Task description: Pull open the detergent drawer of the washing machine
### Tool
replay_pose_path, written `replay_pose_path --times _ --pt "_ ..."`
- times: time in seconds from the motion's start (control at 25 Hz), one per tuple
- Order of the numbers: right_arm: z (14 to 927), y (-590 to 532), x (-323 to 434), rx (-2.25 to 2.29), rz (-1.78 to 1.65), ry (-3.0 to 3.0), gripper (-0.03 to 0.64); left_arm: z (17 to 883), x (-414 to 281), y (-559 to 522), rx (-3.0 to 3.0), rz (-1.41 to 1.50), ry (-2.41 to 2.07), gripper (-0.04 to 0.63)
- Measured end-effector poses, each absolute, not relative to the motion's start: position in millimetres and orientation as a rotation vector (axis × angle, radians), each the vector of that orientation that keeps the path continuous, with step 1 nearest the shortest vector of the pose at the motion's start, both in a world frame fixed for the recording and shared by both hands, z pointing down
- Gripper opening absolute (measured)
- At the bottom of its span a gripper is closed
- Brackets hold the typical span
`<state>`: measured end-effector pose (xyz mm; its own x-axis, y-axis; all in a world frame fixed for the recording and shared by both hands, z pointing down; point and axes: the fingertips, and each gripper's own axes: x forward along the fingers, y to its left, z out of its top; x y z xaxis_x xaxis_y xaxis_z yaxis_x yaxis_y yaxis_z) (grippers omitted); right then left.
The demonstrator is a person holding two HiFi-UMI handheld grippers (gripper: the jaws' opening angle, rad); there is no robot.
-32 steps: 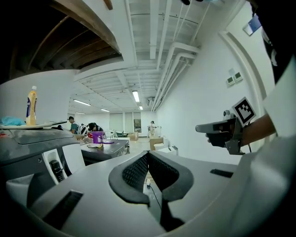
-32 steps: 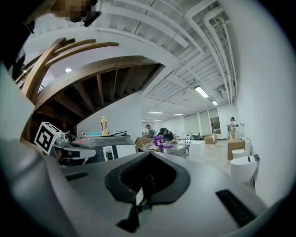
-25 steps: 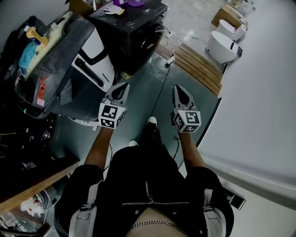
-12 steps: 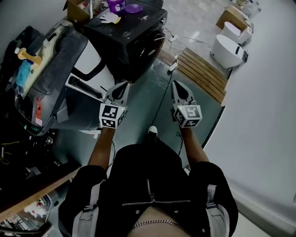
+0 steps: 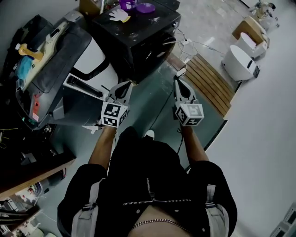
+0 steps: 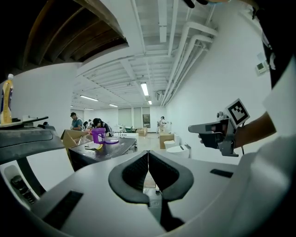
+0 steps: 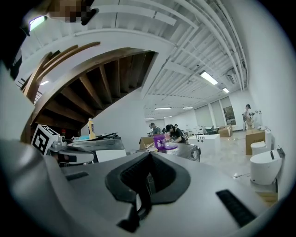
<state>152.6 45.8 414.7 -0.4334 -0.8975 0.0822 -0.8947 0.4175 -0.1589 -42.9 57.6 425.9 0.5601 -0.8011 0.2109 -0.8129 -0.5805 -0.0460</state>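
— Checking containers: what's on the black washing machine (image 5: 138, 46)?
— One purple bucket (image 5: 126, 4), a purple lid (image 5: 145, 7) beside it; contents unseen.
— Which way does the drawer point?
— Cannot tell, too small. The machine stands ahead, apart from both grippers.
— Jaws?
— Pressed together, nothing between: left gripper (image 5: 124, 88), right gripper (image 5: 179, 85).

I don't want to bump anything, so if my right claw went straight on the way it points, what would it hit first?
Probably the black machine with the purple bucket on top, which sits straight ahead of the shut right claw; depth is hard to judge.
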Motion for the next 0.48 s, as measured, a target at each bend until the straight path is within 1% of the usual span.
replay_pose_path --times 0.48 --pt "432 -54 127 -1.600 -0.325 2.685 0.006 442 -49 -47 2.692 0.312 -1.407 0.020"
